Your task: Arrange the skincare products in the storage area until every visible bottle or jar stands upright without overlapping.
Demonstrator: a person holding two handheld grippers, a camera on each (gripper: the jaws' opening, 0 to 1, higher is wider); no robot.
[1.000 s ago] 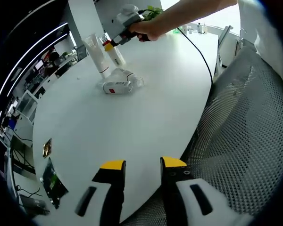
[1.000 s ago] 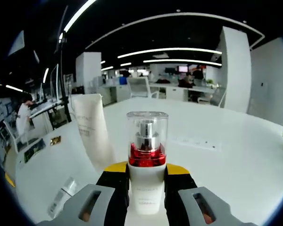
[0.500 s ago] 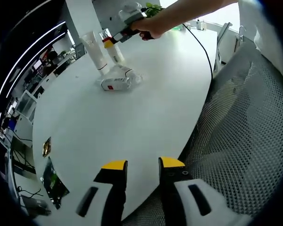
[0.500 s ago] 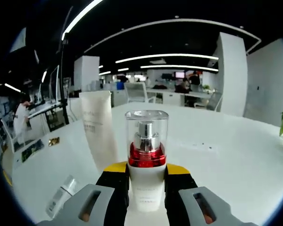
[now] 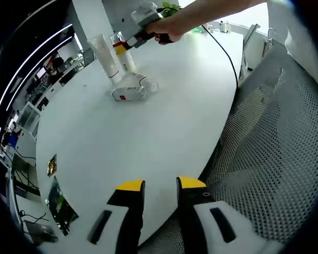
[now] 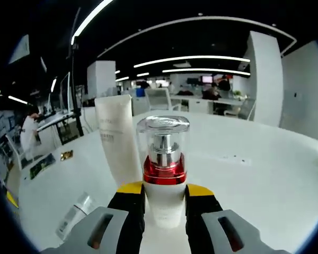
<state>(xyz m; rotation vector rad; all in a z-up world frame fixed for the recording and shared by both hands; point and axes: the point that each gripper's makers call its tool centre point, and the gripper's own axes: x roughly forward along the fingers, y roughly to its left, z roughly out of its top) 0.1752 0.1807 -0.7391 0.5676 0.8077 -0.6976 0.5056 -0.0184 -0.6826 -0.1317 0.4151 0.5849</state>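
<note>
Nearest the right gripper view's lens, the right gripper (image 6: 165, 191) clenches a white pump bottle (image 6: 164, 174) with a red collar and clear cap; it stands upright between the yellow-tipped jaws, and whether its base touches the table cannot be told. Just behind it to the left stands a white tube (image 6: 119, 140), upright. A small bottle (image 6: 74, 217) lies on its side on the white table (image 6: 265, 180). From the left gripper view, the left gripper (image 5: 154, 185) hangs released over the table edge beside a mesh chair (image 5: 270, 159), well apart from the products, where a person's hand (image 5: 161, 29) grasps the other gripper.
</note>
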